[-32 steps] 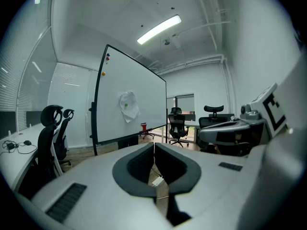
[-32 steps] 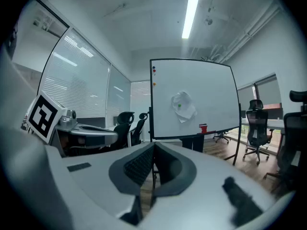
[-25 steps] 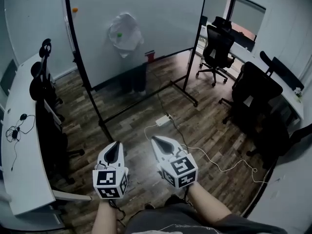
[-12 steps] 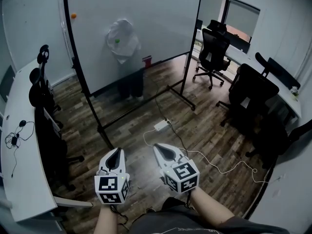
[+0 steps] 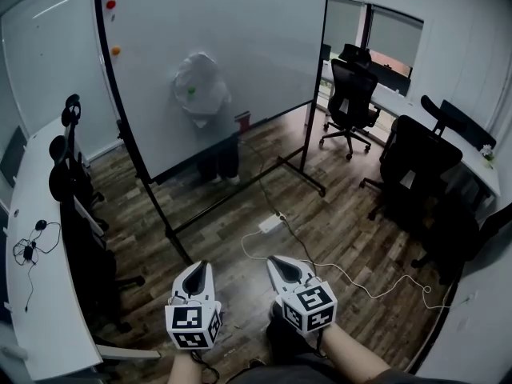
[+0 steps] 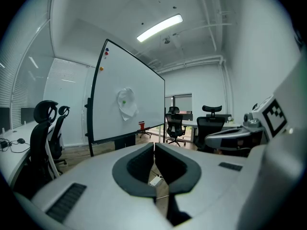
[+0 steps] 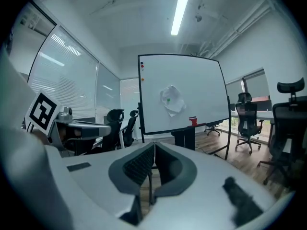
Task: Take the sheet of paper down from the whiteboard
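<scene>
A crumpled white sheet of paper (image 5: 201,89) hangs on the rolling whiteboard (image 5: 256,30), pinned by a green magnet (image 5: 191,91). The paper (image 6: 126,103) also shows in the left gripper view, and the paper (image 7: 172,99) shows in the right gripper view, far ahead of both sets of jaws. My left gripper (image 5: 200,267) and right gripper (image 5: 280,263) are held side by side low in the head view, well short of the board. Both are shut with nothing between the jaws.
A red object (image 5: 243,121) sits on the board's tray. Coloured magnets (image 5: 110,5) dot its top left. A power strip (image 5: 270,223) and white cable lie on the wood floor. Black office chairs (image 5: 350,94) stand right, a white desk (image 5: 36,278) and chairs left.
The view has tilted up and shows more of the whiteboard. Both grippers sit lower and slightly further right in the head view. Their jaws stay shut.
</scene>
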